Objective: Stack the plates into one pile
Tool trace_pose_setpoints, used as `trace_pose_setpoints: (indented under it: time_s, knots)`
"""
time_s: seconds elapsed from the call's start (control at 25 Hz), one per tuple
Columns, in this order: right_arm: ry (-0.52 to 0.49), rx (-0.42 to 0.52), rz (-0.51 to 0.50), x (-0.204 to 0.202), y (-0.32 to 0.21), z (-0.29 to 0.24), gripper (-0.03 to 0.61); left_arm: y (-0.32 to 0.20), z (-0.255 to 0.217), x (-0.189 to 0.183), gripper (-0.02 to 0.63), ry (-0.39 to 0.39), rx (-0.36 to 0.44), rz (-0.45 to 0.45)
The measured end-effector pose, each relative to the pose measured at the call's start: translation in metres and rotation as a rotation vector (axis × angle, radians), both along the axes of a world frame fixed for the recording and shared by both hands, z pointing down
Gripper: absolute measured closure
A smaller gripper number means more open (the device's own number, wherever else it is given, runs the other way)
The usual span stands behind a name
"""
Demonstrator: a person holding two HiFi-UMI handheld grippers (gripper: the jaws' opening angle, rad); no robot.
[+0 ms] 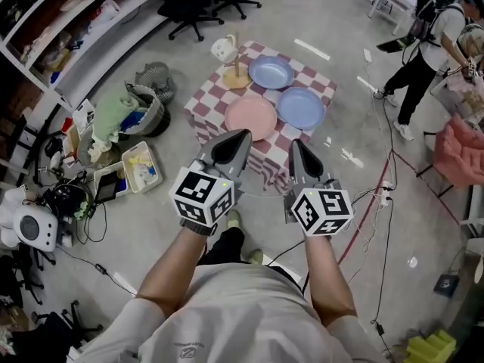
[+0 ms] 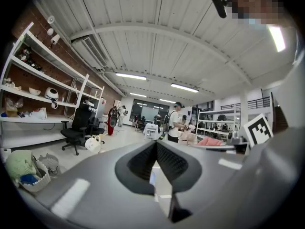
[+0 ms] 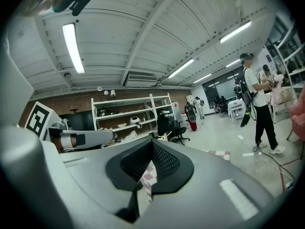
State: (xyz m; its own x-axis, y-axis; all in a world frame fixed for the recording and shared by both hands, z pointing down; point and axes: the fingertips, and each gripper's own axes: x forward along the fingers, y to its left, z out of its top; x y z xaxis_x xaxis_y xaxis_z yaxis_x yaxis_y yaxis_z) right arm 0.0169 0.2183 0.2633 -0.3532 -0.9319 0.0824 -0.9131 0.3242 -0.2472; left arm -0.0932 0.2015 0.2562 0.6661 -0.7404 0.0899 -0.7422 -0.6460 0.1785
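Three plates lie apart on a small table with a red-and-white checked cloth (image 1: pixel 208 97): a pink plate (image 1: pixel 251 116) at the near side, a blue plate (image 1: pixel 300 107) to its right, and a second blue plate (image 1: pixel 271 72) farther back. My left gripper (image 1: pixel 239 138) hovers just short of the table's near edge, shut and holding nothing. My right gripper (image 1: pixel 296 145) hangs beside it, also shut and holding nothing. In both gripper views the jaws meet at their tips and point level into the room; the left gripper (image 2: pixel 156 146) and the right gripper (image 3: pixel 152 146) hold nothing. A strip of checked cloth (image 3: pixel 148 175) shows under the right jaws.
A wooden mug tree (image 1: pixel 236 72) with a white mug (image 1: pixel 223 49) stands at the table's back left. On the floor to the left are a basket of cloth (image 1: pixel 128 112) and a yellow bin (image 1: pixel 141 165). Office chairs (image 1: pixel 193 6) stand behind. A person (image 1: pixel 427 51) stands at the right, with cables (image 1: pixel 382 195) nearby.
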Motion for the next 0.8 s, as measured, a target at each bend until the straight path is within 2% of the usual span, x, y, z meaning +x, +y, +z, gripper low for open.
trace_pose_setpoints:
  time_s: [0.44,0.8]
  knots:
    - [0.012,-0.054,0.032,-0.030,-0.101,0.030,0.572,-0.106,0.037,-0.022,0.607,-0.004,-0.048,0.053]
    - [0.006,-0.141,0.059,-0.036,-0.134,0.068,0.572,-0.143,0.078,-0.028,0.607,-0.003,-0.103,0.074]
